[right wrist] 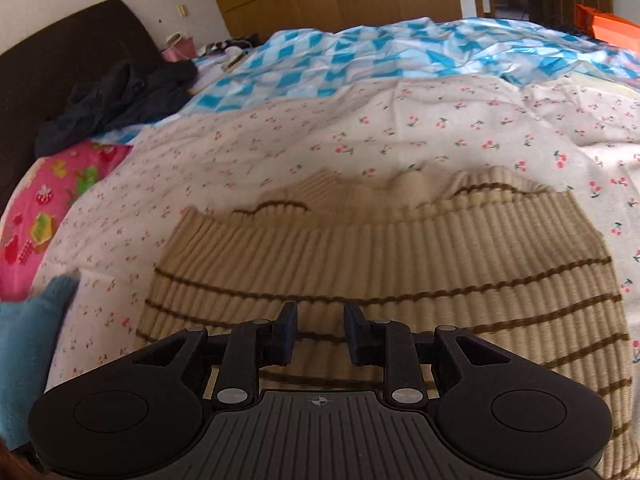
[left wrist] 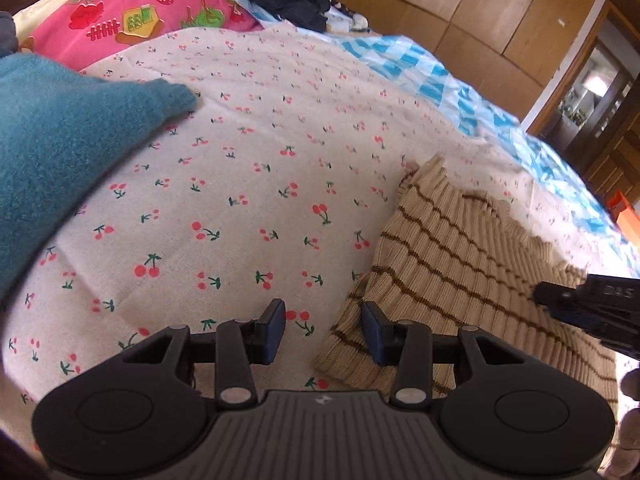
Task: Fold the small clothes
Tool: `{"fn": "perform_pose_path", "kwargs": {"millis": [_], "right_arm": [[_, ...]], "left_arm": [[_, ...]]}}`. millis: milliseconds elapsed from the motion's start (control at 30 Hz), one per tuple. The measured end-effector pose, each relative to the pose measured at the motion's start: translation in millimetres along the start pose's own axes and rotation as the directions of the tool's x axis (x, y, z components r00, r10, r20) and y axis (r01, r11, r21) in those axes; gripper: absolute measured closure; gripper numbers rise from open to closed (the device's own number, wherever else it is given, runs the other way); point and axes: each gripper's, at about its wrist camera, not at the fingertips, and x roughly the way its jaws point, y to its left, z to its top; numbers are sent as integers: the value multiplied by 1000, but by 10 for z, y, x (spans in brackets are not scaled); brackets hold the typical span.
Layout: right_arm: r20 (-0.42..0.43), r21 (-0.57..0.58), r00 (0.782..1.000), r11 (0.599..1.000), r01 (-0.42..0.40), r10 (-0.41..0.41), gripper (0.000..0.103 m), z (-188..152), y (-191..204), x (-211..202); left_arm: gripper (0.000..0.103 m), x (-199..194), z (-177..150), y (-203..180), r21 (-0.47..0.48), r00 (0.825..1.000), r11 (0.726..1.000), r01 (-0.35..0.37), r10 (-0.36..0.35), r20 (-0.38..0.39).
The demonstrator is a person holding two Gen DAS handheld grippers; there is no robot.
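Both tools hang released over a bed: the right tool (right wrist: 320, 334) above the near part of a beige ribbed sweater with brown stripes (right wrist: 400, 248), the left tool (left wrist: 323, 330) straddling its left edge, seemingly poised for a fold. The sweater lies flat on a cherry-print sheet (left wrist: 248, 160). A teal knit garment (left wrist: 52, 152) waits at left; beyond lies a blue checked quilt (right wrist: 360, 56).

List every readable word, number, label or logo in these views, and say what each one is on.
"DAS", uncertain, seen upside down in pale letters on the right claw body at the left wrist view's right edge.
Small emblem, no letters, on the left claw base.
Small crosshair mark, no letters, on the right claw's base.
Pink pillow: pictures only.
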Motion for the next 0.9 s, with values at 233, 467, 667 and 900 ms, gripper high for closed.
{"fn": "perform_pose_path", "kwargs": {"millis": [233, 467, 667, 900], "right_arm": [[-30, -90, 998, 994, -59, 56, 65, 258, 553, 220], [-128, -183, 991, 981, -66, 42, 49, 464, 1118, 708], [-193, -252, 978, 967, 26, -77, 43, 438, 1376, 1076], [-207, -356, 968, 932, 63, -145, 38, 368, 1523, 1187]], "left_arm": [[56, -23, 29, 81, -19, 1000, 999, 28, -28, -1], [56, -28, 50, 132, -37, 999, 999, 40, -40, -4], [51, -59, 27, 74, 20, 1000, 1000, 20, -20, 2], [50, -34, 10, 66, 18, 999, 999, 34, -34, -26]]}}
